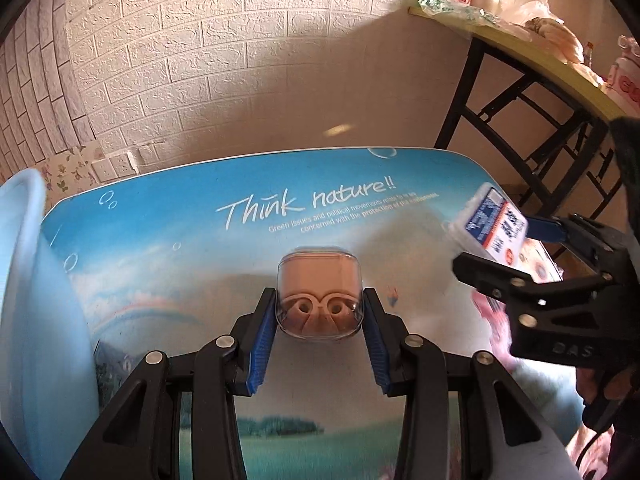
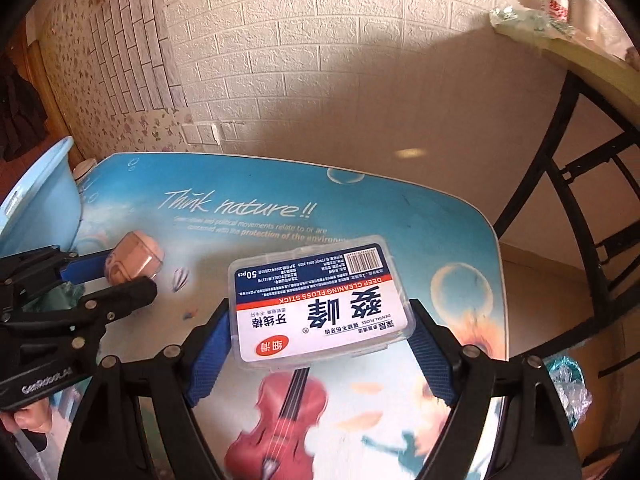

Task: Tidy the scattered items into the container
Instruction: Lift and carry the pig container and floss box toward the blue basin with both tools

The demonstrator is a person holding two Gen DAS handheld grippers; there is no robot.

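Note:
My left gripper (image 1: 319, 300) is shut on a small clear case (image 1: 320, 276) with a pink piece inside, held just above the printed table. From the right wrist view that case (image 2: 134, 258) sits in the left gripper (image 2: 120, 276) at the left edge. My right gripper (image 2: 320, 308) is shut on a flat clear dental floss box (image 2: 320, 280) with a white, red and navy label. The floss box (image 1: 492, 216) hangs tilted over the table's right side. A light blue basin (image 1: 24, 288) stands at the table's left end, also the basin (image 2: 40, 200).
The table top (image 1: 200, 220) bears a sky picture and "Think nature!!". A yellow-topped folding table (image 1: 532, 52) on black legs, loaded with bags and bottles, stands at the right. A white brick-pattern wall is behind. Crumpled plastic (image 2: 568, 384) lies off the table's right edge.

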